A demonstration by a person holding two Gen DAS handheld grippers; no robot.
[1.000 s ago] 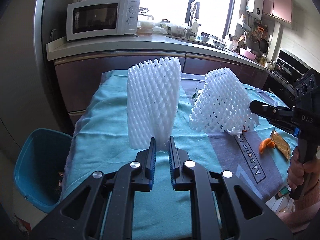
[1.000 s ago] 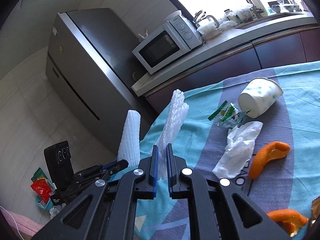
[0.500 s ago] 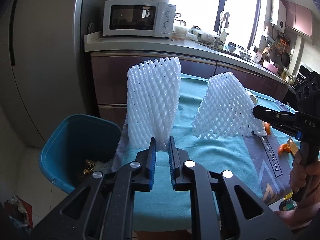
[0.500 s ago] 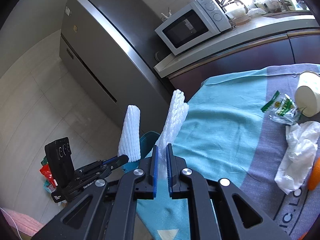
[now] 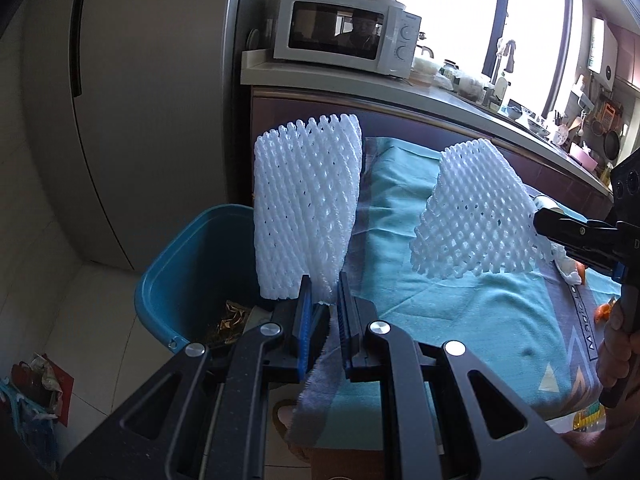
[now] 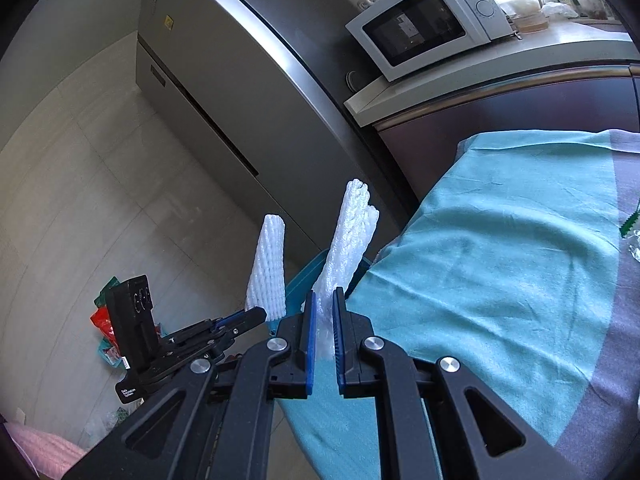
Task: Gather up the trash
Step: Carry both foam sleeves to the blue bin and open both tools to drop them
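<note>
My left gripper (image 5: 322,292) is shut on a white foam fruit net (image 5: 306,208) and holds it upright over the rim of the blue trash bin (image 5: 180,264), beside the table's left edge. My right gripper (image 6: 322,308) is shut on a second white foam net (image 6: 350,236) and holds it above the table's left end. In the left wrist view that second net (image 5: 472,216) hangs from the right gripper (image 5: 538,220) over the teal cloth. In the right wrist view the left gripper (image 6: 260,314) shows with its net (image 6: 268,276).
The bin holds some brown scraps (image 5: 230,316). The table has a teal and grey cloth (image 5: 460,300) with orange peel (image 5: 604,310) at the right. A fridge (image 5: 152,100), a counter and a microwave (image 5: 344,32) stand behind. Trash bags lie on the floor (image 6: 106,320).
Both grippers have swung left with their nets, from over the middle of the table to its left end. The left net now hangs over the bin.
</note>
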